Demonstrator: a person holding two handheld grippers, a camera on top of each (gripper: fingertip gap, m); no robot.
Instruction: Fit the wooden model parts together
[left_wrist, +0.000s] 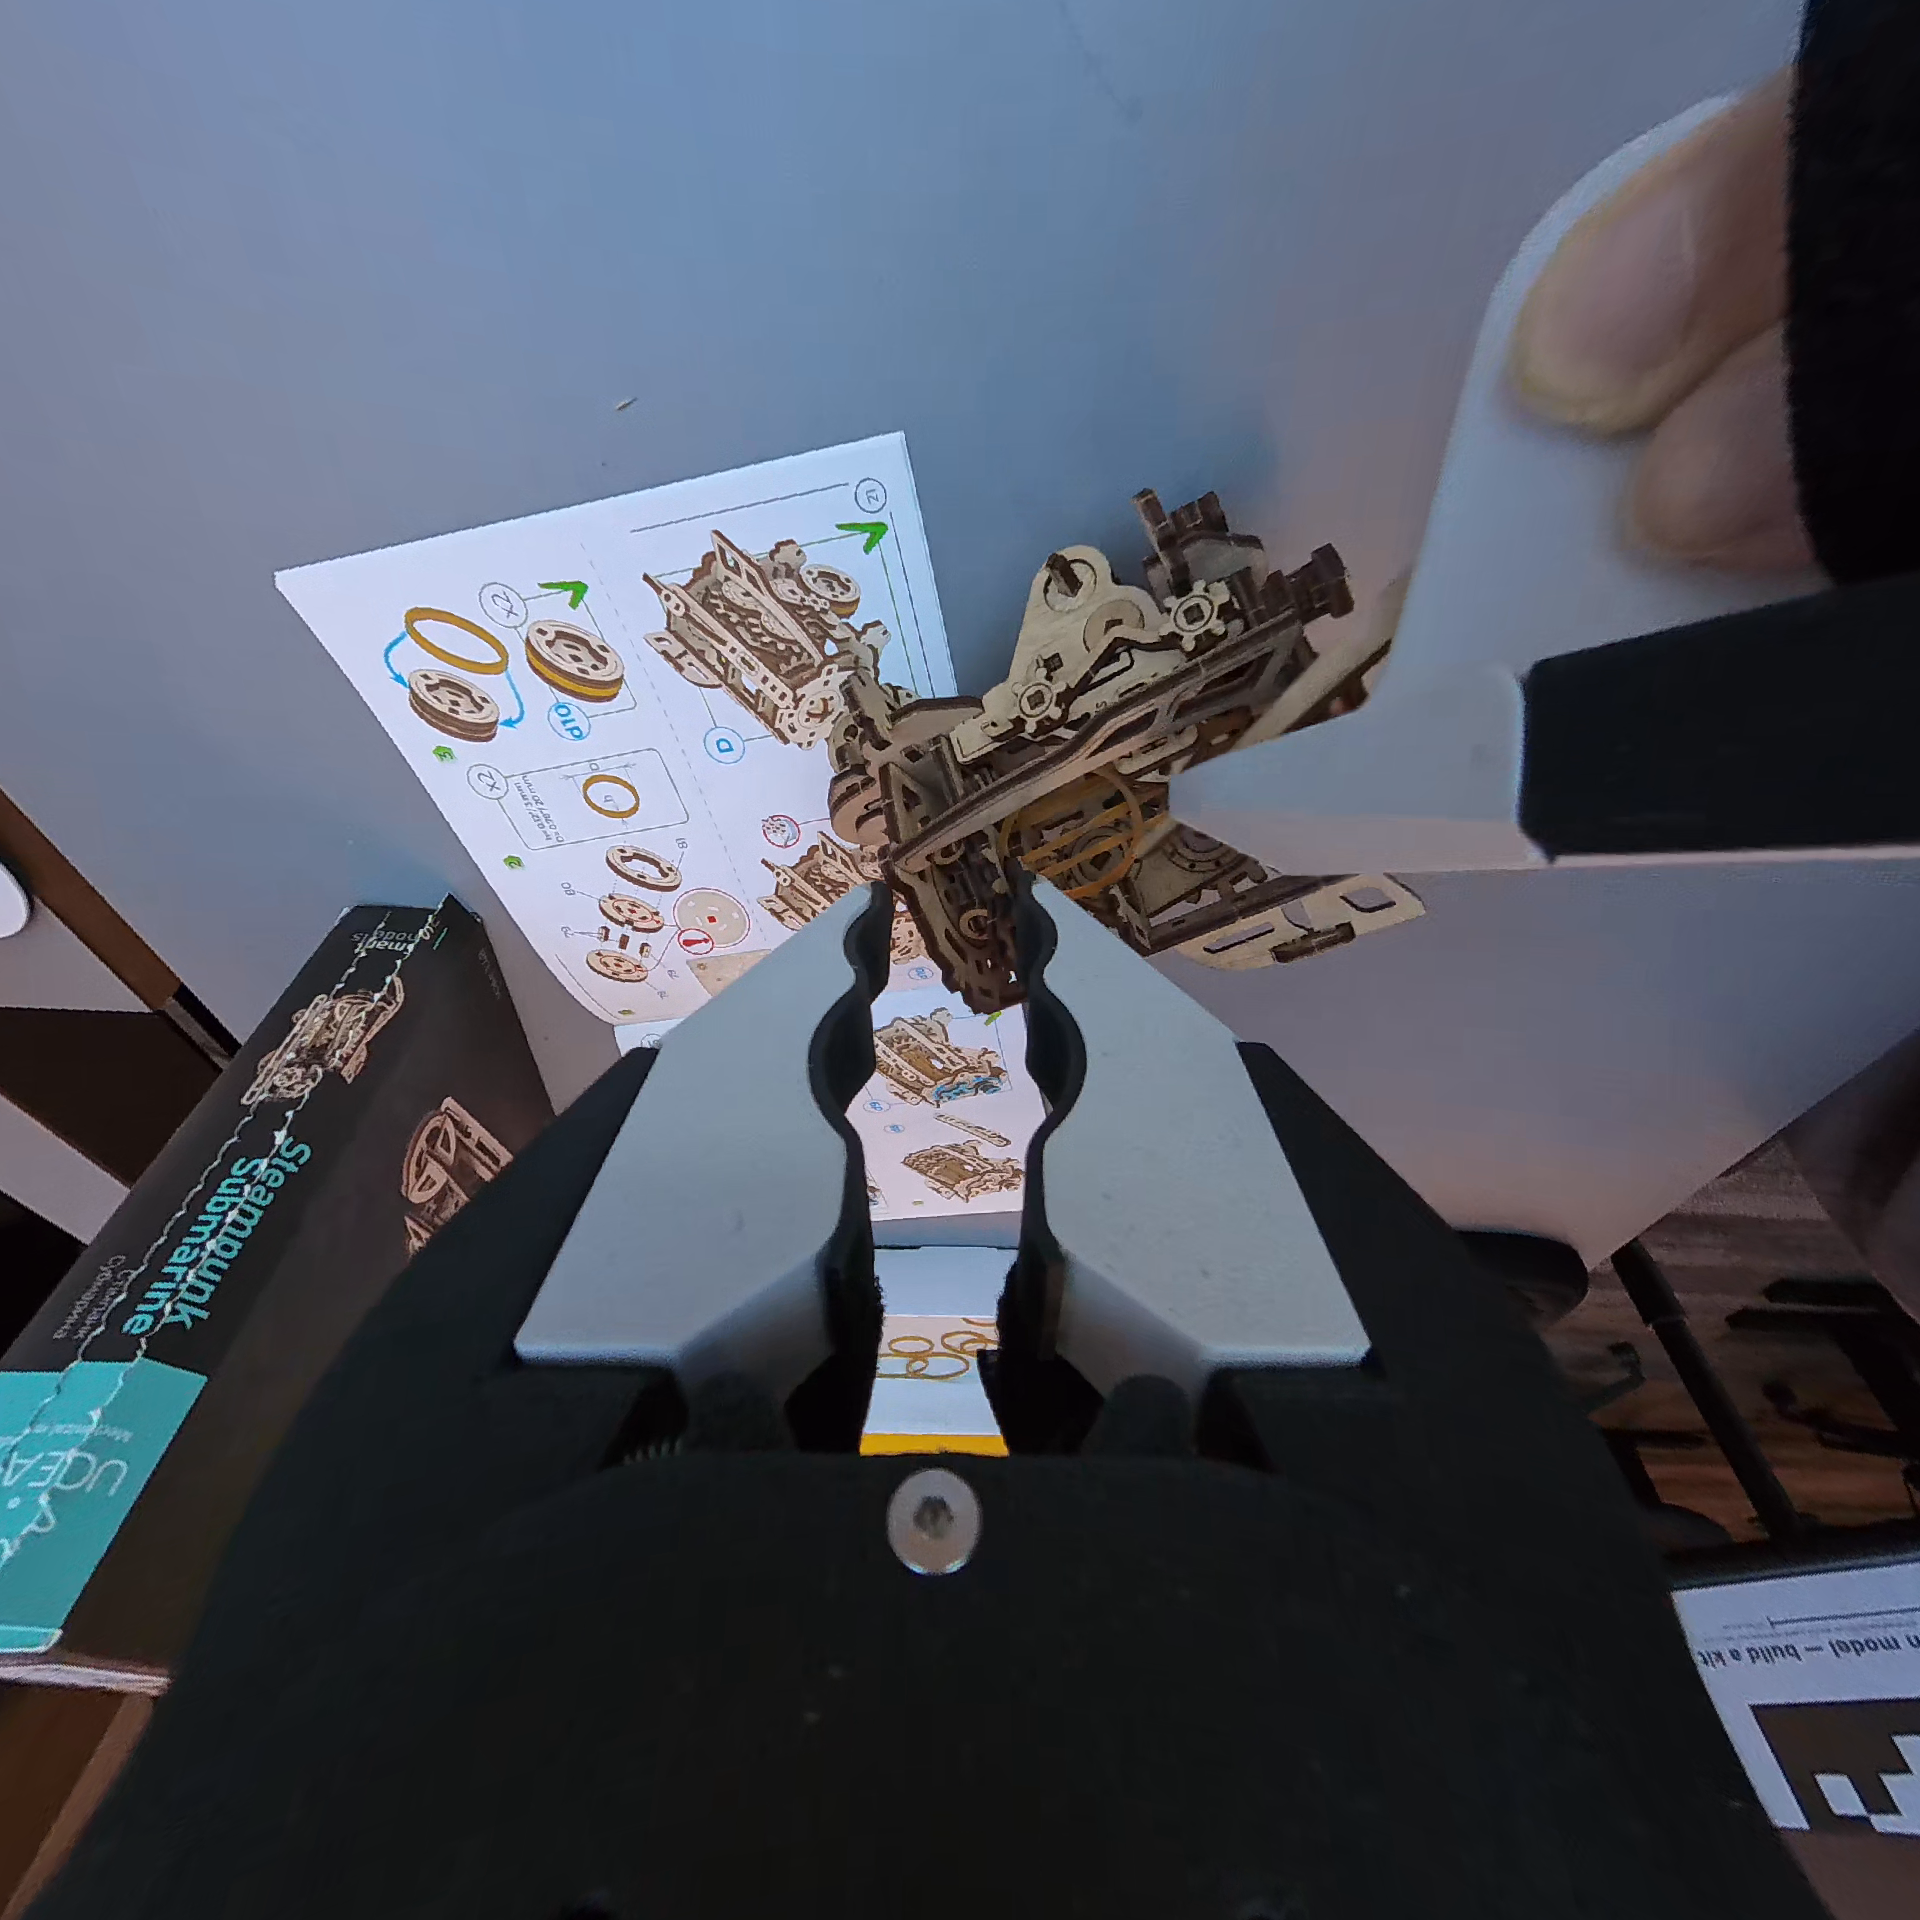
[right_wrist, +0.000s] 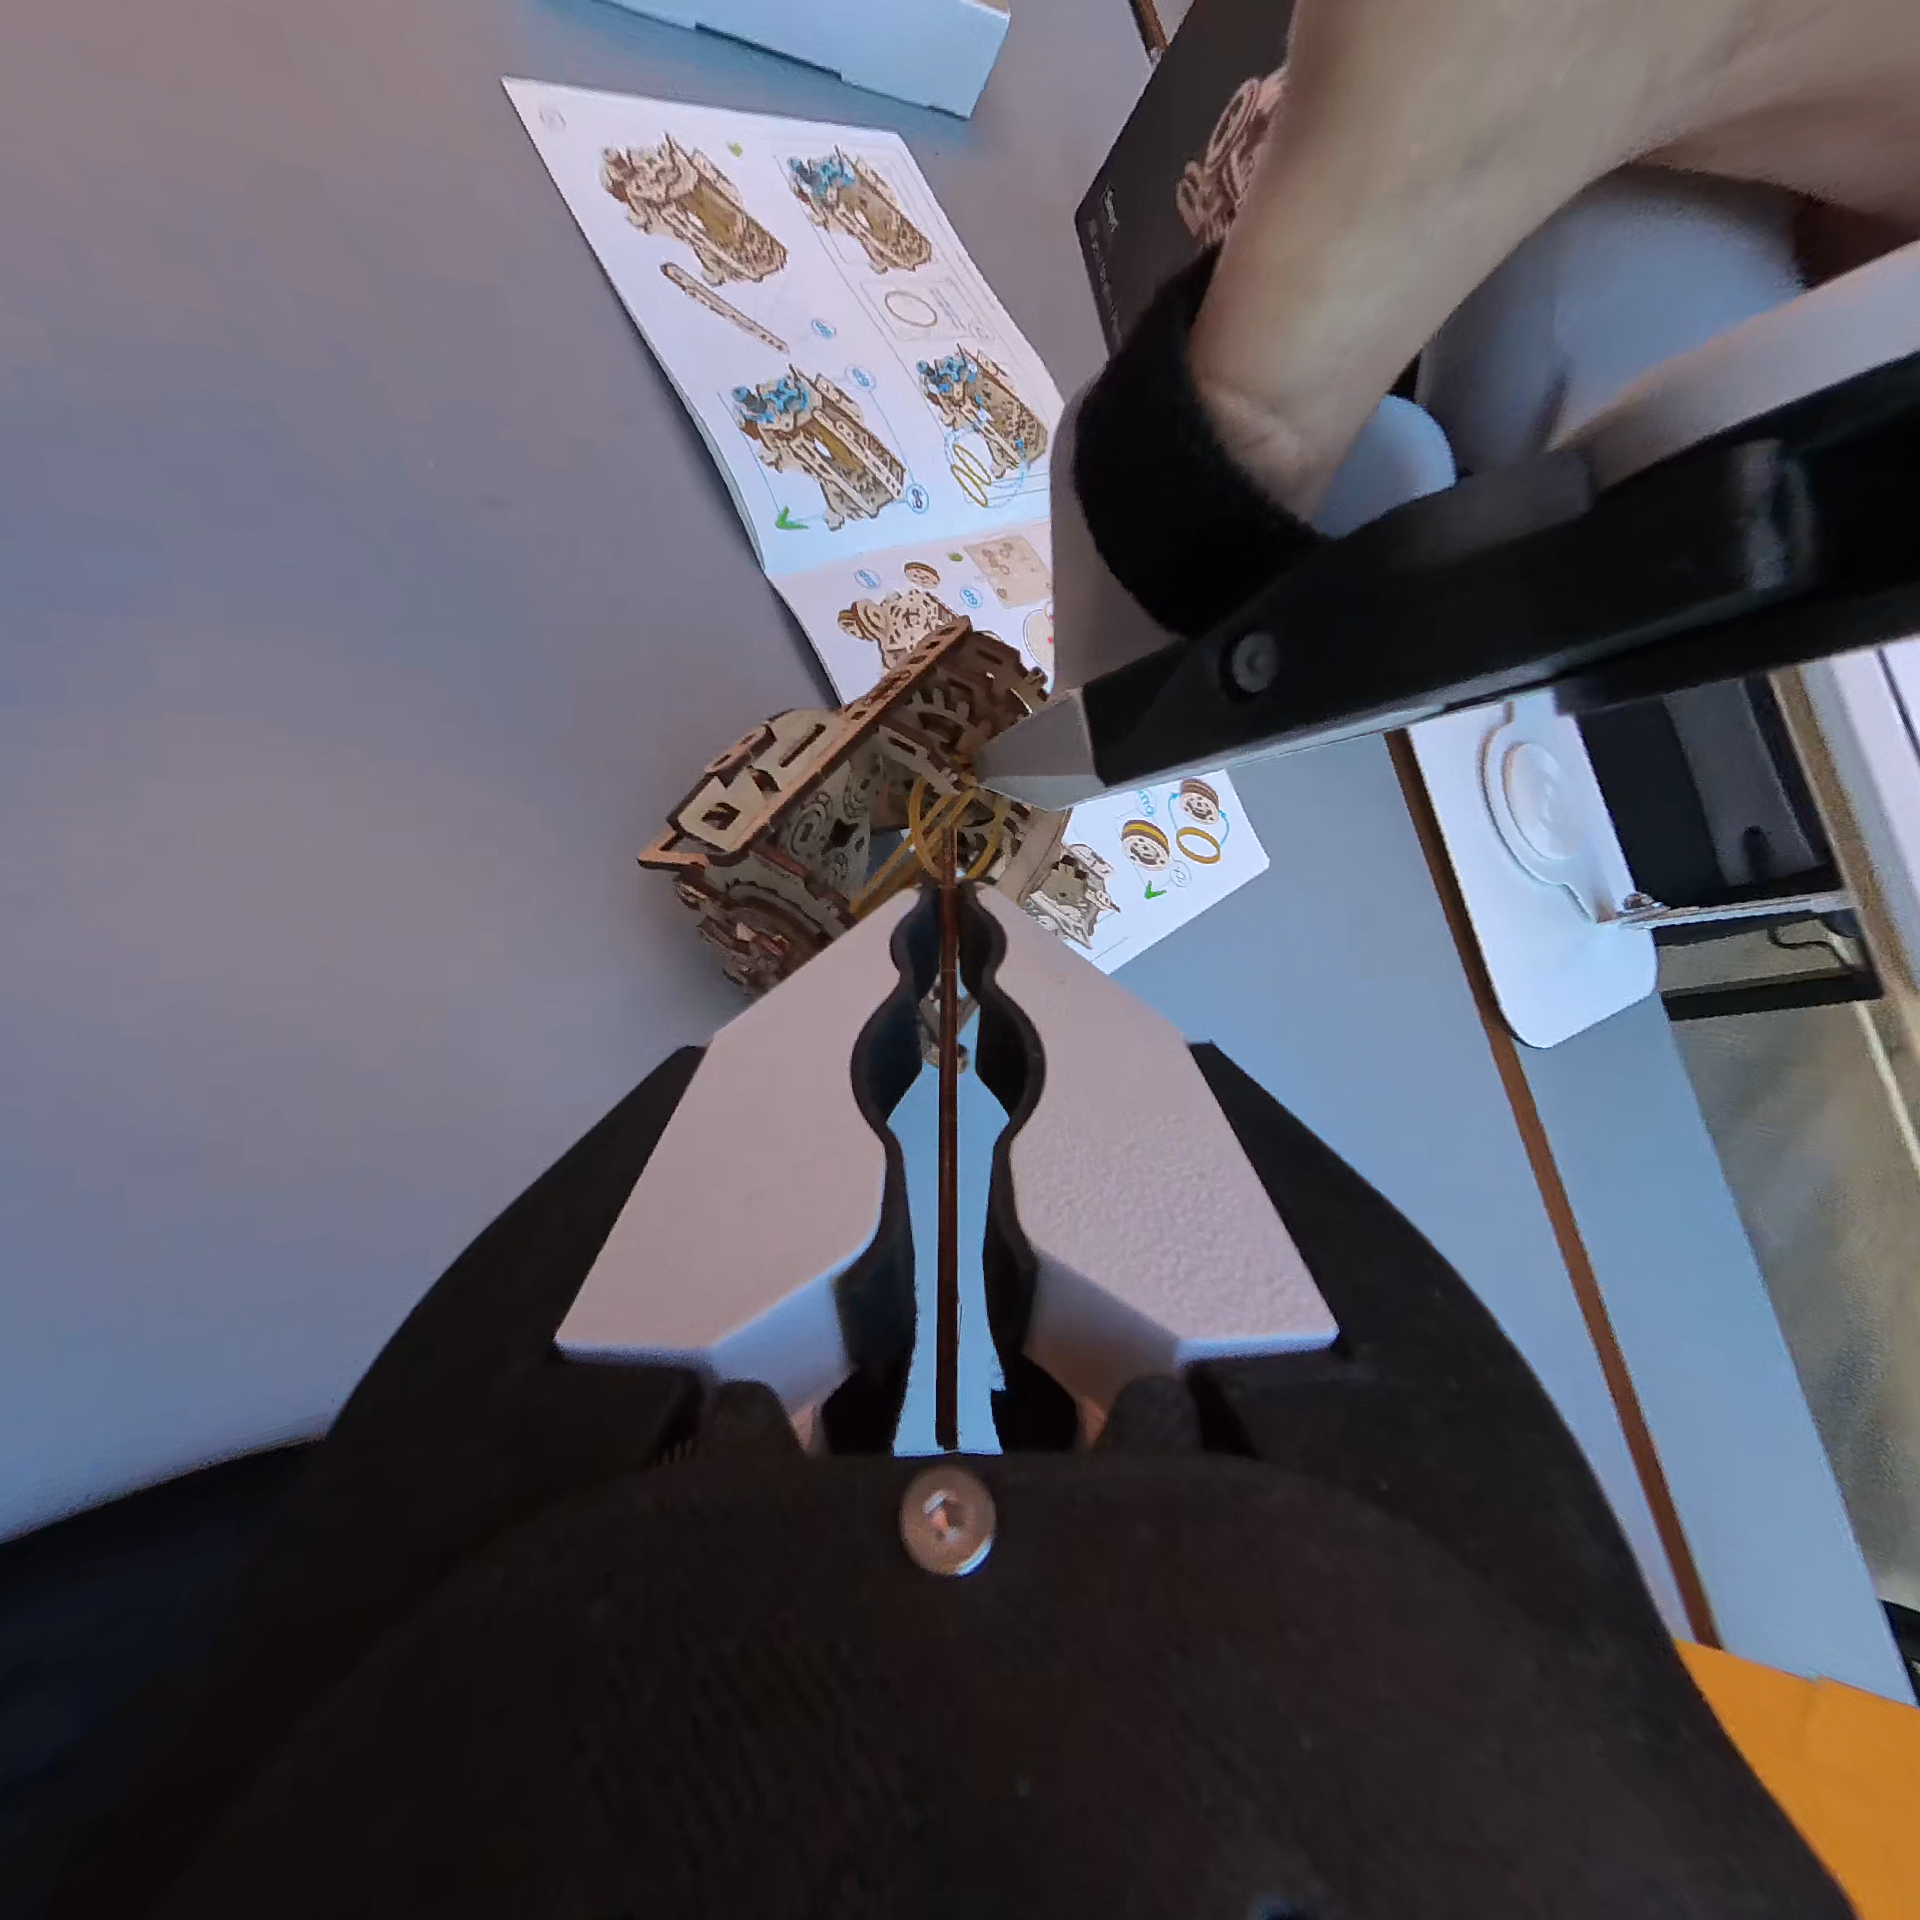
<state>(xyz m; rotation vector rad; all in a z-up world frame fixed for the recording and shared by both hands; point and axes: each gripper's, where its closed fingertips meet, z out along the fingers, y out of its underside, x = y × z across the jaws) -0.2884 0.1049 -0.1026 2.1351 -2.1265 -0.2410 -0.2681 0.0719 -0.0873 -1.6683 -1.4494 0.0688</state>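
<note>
Gripping a half-built wooden model (left_wrist: 1081, 748) from two sides, both hand-held grippers keep it raised above a grey table (left_wrist: 416, 260). The left gripper (left_wrist: 951, 914) has its black pads part-way apart, closed on a dark, narrow edge of the model's frame that juts down between the fingertips. The right gripper (right_wrist: 948, 914) is pinched nearly together on a thin brown wooden strip (right_wrist: 948, 1143), seen edge-on, that runs back between its fingers and forward into the model.

The model is a boxy cage of pale laser-cut plywood with darker burnt edges. Gears (right_wrist: 800, 831) and slotted plates (right_wrist: 748, 790) show through its open sides, and small cross-shaped hubs (left_wrist: 1190, 613) sit on one face. Yellow rubber bands (left_wrist: 1081, 831) loop and cross inside it, next to both sets of fingertips.

Under the model lies an open instruction sheet (left_wrist: 623, 675) printed with assembly drawings. A dark kit box (left_wrist: 260, 1195) with a teal corner stands on the left in the left wrist view. A person's hand (right_wrist: 1455, 208) grasps the left gripper's handle in the right wrist view.
</note>
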